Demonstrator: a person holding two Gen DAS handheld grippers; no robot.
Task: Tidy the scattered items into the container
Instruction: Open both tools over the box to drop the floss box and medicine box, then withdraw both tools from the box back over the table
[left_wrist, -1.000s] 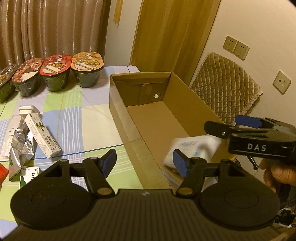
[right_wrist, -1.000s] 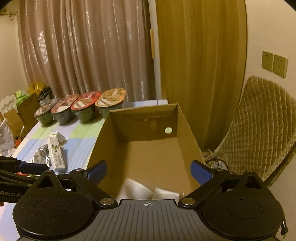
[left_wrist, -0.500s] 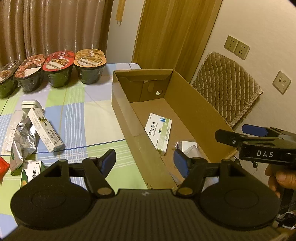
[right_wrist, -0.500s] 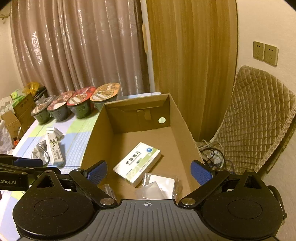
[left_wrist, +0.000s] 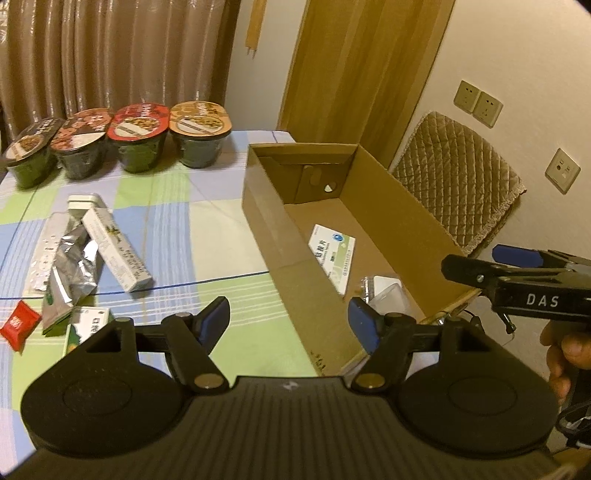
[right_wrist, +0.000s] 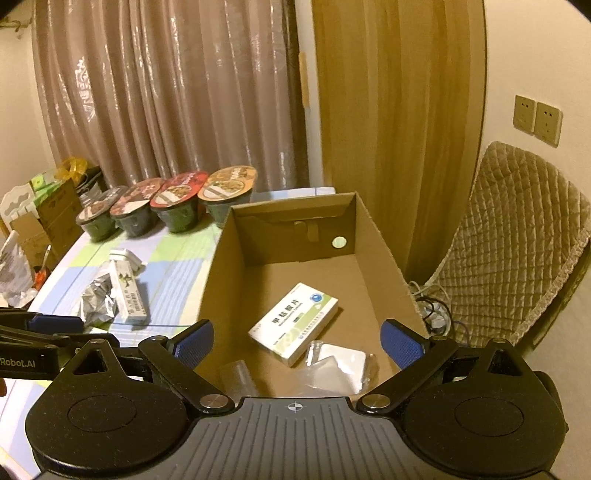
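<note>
Both grippers, left (left_wrist: 289, 321) and right (right_wrist: 297, 341), hovered empty with fingers spread wide; a medicine box (right_wrist: 293, 323) lay flat inside the cardboard box (right_wrist: 380, 240) on the bench (left_wrist: 207, 221).

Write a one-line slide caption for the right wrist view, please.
Open right hand-held gripper above a cardboard box holding a medicine box and plastic packets.

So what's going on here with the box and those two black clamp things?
A person is tidying loose packets from the table into the cardboard box, holding a gripper in each hand. Both the left gripper and the right gripper are open and empty. A white medicine box and a clear plastic packet already lie inside. A long white carton, a foil pouch and a red sachet are on the tablecloth.
</note>
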